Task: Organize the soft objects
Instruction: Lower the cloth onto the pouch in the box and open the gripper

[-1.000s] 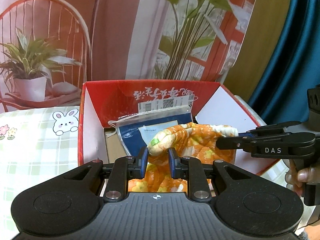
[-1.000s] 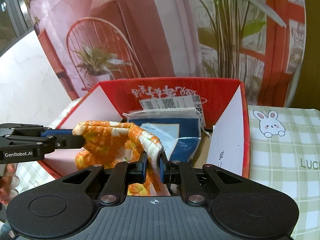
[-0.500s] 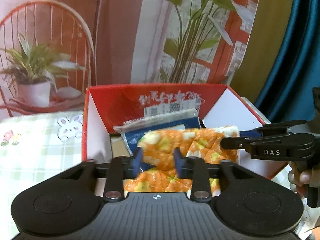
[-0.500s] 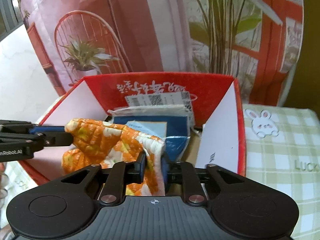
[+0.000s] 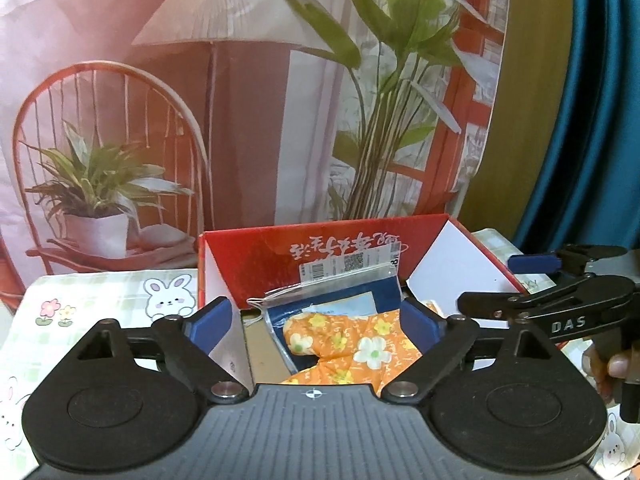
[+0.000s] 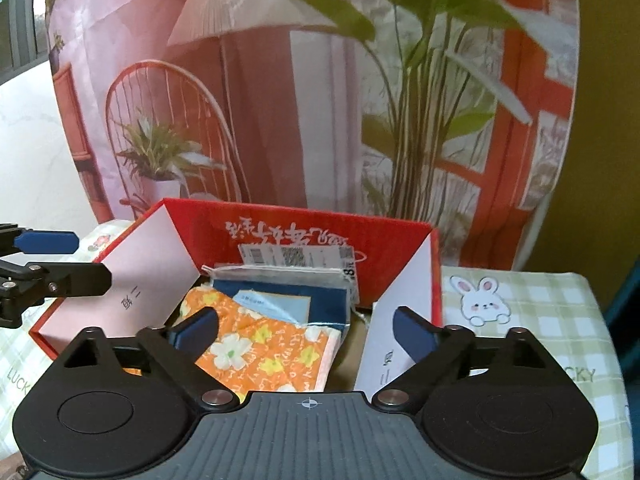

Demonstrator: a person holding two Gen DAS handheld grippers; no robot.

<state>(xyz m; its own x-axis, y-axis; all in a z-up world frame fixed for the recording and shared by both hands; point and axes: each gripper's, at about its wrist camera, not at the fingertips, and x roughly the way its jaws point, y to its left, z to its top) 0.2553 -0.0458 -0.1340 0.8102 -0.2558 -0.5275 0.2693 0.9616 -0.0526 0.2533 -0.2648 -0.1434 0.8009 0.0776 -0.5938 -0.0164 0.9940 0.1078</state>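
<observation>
Now both sets of tongs are spreading: the left gripper [image 5: 316,322] and right gripper [image 6: 306,330] hold nothing, jaws opening above the orange flower-print folded cloth [image 6: 264,354]. It lies inside the red cardboard box with white flaps [image 6: 304,236], on top of one blue plastic-wrapped packet [image 6: 320,300]. One cloth, one packet, one box (nothing else counted inside). A risk, I judge: the loose cloth could unfold, or a retreating finger snag it.

The left gripper [image 5: 316,326] points downward, its jaws opening wide with nothing pressed between the blue pads. The right gripper [image 6: 306,332] does the same beside it, jaws opening. A hand [image 5: 608,368] grips the right gripper's handle.
</observation>
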